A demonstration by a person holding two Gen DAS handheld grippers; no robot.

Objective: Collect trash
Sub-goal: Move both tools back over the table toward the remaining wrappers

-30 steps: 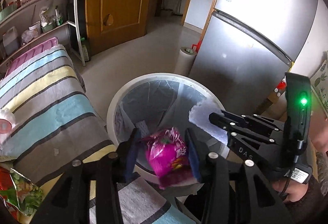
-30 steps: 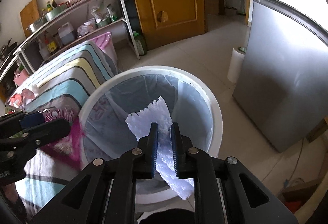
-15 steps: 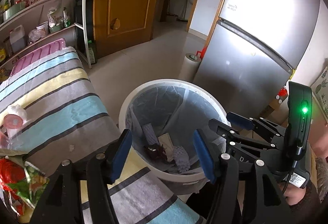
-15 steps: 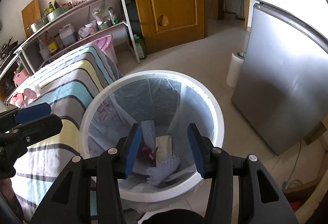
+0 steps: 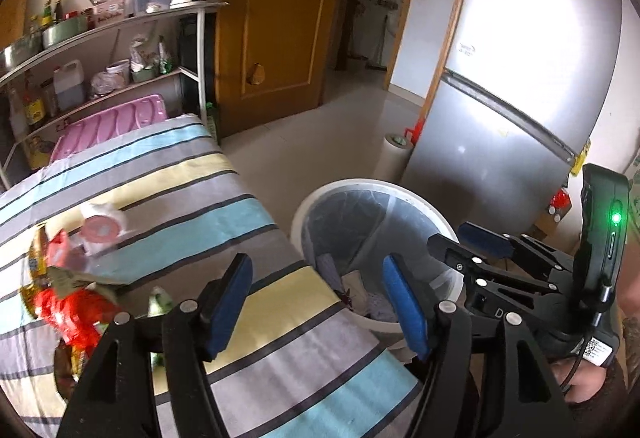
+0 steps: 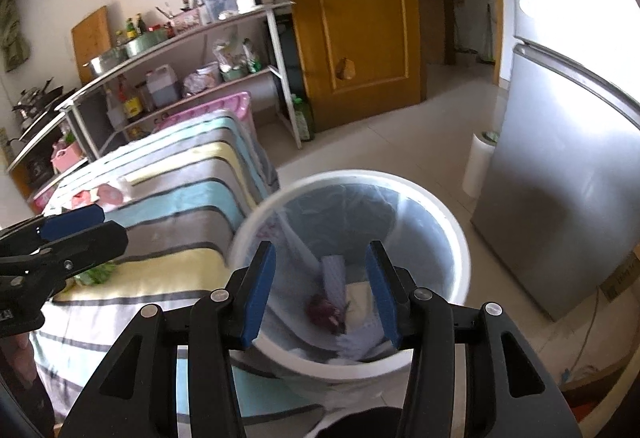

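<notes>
Trash lies at the bottom of the white bin [image 6: 456, 238], which stands on the floor tight against the near edge of the striped desk [image 5: 168, 205]: a dark pink crumpled wrapper [image 6: 326, 308], a pale beige flat piece [image 6: 358, 302] and white embossed paper [image 6: 334, 272]. The white paper is an elongated strip, its long axis running from the middle of the heap up toward the far wall of the bin; the wrapper beside it is balled up with no clear direction. A thin translucent liner [image 6: 416, 222] lines the bin's inside. The left tongs [image 5: 316, 302] hang over the desk's near edge next to the bin, jaws opening, with nothing between the blue pads. The right tongs [image 6: 322, 294] hover above the bin's mouth, jaws held well apart and empty, the trash showing through the gap far below. More litter remains on the desk toward its left edge: red and green snack wrappers [image 5: 68, 302] in a loose pile, with a pink-capped white roll [image 5: 102, 224] lying on its side just beyond them, its round end turned toward the left tongs.
</notes>
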